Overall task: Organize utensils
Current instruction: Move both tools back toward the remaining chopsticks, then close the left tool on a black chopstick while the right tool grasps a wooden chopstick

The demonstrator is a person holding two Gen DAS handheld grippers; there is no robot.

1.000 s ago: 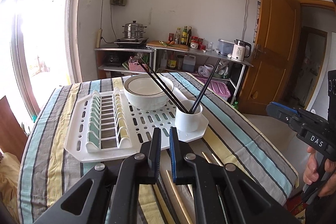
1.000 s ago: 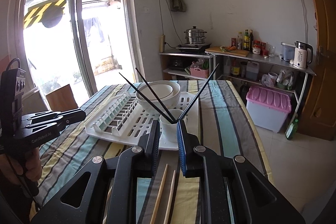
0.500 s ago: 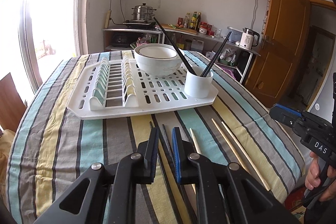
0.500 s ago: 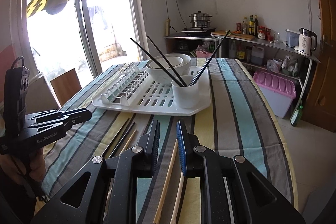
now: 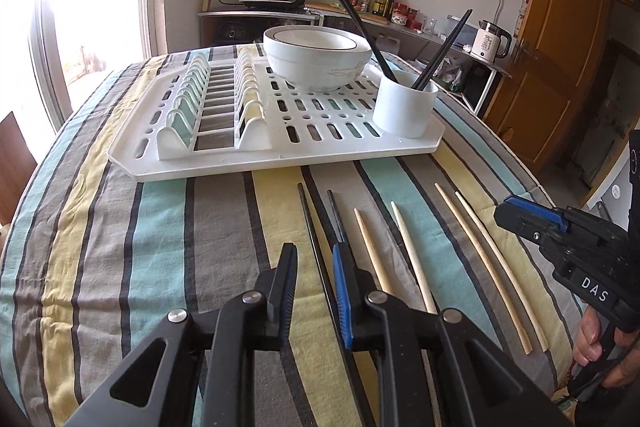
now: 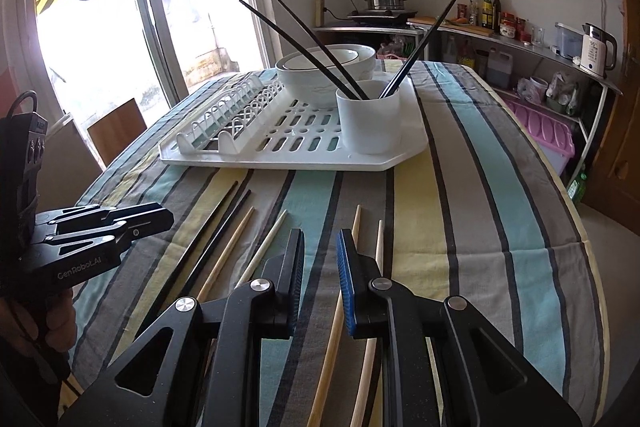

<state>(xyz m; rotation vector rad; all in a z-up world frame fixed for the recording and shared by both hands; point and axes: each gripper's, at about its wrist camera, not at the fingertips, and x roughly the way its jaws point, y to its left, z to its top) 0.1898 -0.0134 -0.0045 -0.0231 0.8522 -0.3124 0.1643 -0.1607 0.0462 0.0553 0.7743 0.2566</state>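
A flat white plastic dish-drying rack [image 5: 276,147] is sitting on a round table covered with a striped cloth of teal, yellow and grey [image 5: 120,247], and everything else is placed here in relation to that rack. A white cylindrical cup [image 5: 405,105] is standing upright on the rack's near right corner, with black chopsticks [image 5: 352,15] leaning out of it, two tilting left and at least one tilting right. A large white ceramic bowl with a dark rim line [image 5: 318,57] is resting on the rack behind the cup, beside the rack's row of plate slots.

On the cloth just in front of the rack, six loose chopsticks are lying roughly side by side, pointing toward it: a black pair [image 5: 316,227] nearest the rack's middle, then a pale wooden pair [image 5: 390,247], then a longer pale wooden pair [image 5: 488,263] out beyond the rack's right corner.

The left gripper [image 5: 314,291] is hovering low over the cloth in front of the rack, its fingers parted with a clear gap, one black chopstick running on the cloth beneath that gap; nothing is being pinched. The right gripper [image 6: 320,279] is hovering in front of the rack's right corner, its fingers likewise spread and holding nothing, with the longer wooden pair lying on the cloth under its blue-padded finger [image 6: 346,291]. In the left wrist view the right gripper is showing at the far right edge, apart from the rack.
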